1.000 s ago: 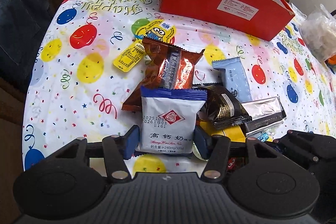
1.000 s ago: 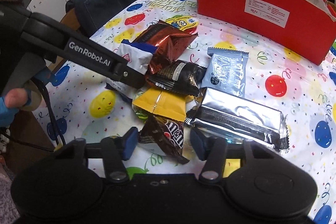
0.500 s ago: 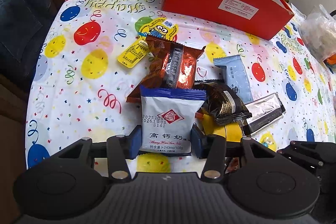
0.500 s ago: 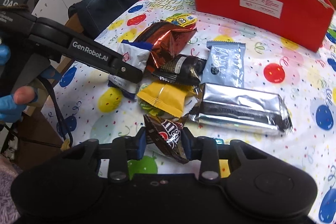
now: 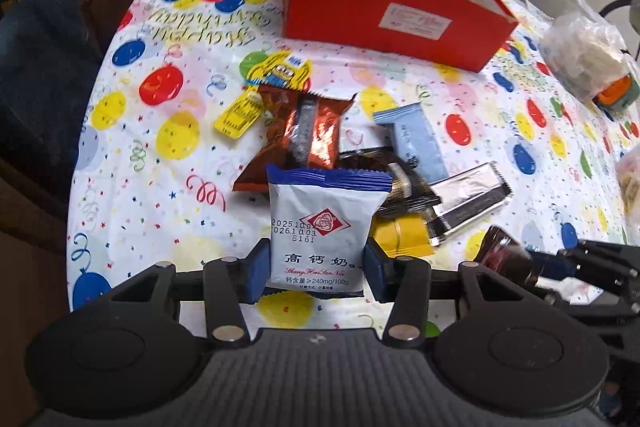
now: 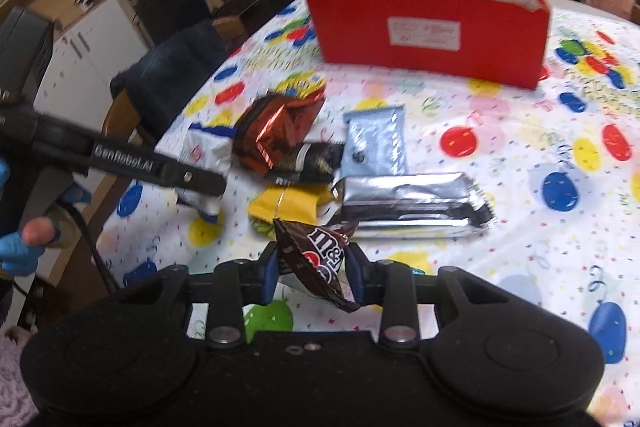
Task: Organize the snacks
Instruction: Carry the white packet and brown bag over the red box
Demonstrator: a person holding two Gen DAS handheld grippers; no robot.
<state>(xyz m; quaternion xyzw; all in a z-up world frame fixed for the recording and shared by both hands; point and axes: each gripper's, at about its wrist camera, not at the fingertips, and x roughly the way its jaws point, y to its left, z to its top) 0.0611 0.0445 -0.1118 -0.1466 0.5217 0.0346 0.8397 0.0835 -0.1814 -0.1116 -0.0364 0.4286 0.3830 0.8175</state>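
My left gripper (image 5: 314, 273) is shut on a white and blue biscuit packet (image 5: 320, 227) and holds it above the table. My right gripper (image 6: 314, 277) is shut on a brown M&M's bag (image 6: 320, 255), lifted off the pile. The open red box (image 5: 392, 11) stands at the far side, also in the right wrist view (image 6: 428, 35). On the cloth lie a copper bag (image 5: 304, 135), a light blue bar (image 5: 416, 143), a silver bar (image 6: 408, 203), a dark packet (image 6: 308, 163) and a yellow packet (image 6: 292, 203).
A yellow Minions packet (image 5: 280, 75) and a small yellow sachet (image 5: 240, 115) lie left of the pile. A clear plastic bag (image 5: 584, 55) sits at the right. A chair with a denim jacket (image 6: 176, 67) stands by the table's left edge.
Both grippers closed on their packets and lifted them: the left raised the biscuit packet, the right pulled the M&M's bag up off the pile and drew back.
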